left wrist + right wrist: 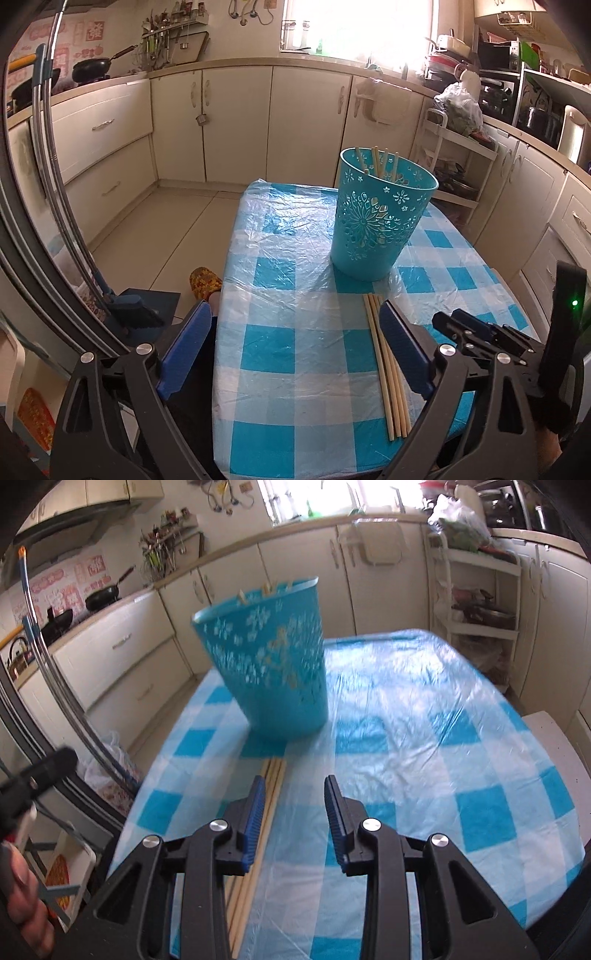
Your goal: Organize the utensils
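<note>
A teal perforated bin [376,221] [273,664] stands upright on the blue-checked table [295,369], with several wooden chopsticks [376,162] poking out of it. Several more chopsticks [384,362] [271,786] lie side by side on the cloth in front of the bin. My left gripper [295,306] hovers open and wide above the table's near left part, nothing between its fingers; the lying chopsticks run beside its right finger. My right gripper [295,780] is low over the cloth, open with an empty gap, its left finger just right of the lying chopsticks.
A foot in a yellow slipper [205,282] and a broom with dustpan [136,314] are on the floor left of the table. Kitchen cabinets [236,122] ring the room. A white trolley rack [454,166] stands behind the table, a white stool [554,738] at its right.
</note>
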The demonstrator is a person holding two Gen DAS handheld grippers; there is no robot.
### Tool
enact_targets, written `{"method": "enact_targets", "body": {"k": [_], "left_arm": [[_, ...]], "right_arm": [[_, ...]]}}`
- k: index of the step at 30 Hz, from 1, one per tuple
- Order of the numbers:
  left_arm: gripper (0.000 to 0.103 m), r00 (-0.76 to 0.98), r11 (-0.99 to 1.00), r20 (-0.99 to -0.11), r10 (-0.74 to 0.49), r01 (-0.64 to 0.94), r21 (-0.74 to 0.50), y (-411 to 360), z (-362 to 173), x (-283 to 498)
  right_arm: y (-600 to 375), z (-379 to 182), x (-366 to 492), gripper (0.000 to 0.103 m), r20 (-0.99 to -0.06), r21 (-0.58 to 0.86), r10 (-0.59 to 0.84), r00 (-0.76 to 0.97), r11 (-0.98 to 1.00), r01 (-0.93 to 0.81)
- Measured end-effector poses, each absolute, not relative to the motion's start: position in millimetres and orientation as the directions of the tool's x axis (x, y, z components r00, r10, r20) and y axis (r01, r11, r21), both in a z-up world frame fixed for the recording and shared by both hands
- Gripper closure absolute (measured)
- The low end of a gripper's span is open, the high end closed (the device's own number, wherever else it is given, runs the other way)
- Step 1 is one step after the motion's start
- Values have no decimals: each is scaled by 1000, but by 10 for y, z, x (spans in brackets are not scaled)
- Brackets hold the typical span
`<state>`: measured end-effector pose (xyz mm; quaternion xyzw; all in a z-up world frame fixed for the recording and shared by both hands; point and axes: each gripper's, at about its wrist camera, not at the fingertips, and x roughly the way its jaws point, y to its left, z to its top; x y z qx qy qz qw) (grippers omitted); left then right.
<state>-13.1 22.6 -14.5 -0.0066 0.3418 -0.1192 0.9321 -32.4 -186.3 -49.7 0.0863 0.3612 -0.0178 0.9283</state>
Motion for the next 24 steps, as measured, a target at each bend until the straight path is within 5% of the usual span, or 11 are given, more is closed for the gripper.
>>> {"method": "enact_targets", "body": {"k": [24], "left_arm": [[13, 644, 978, -742, -183, 195, -72, 285, -546, -129]], "right_arm": [[-1682, -884, 117, 81, -769, 61, 19, 639, 997, 44]]}}
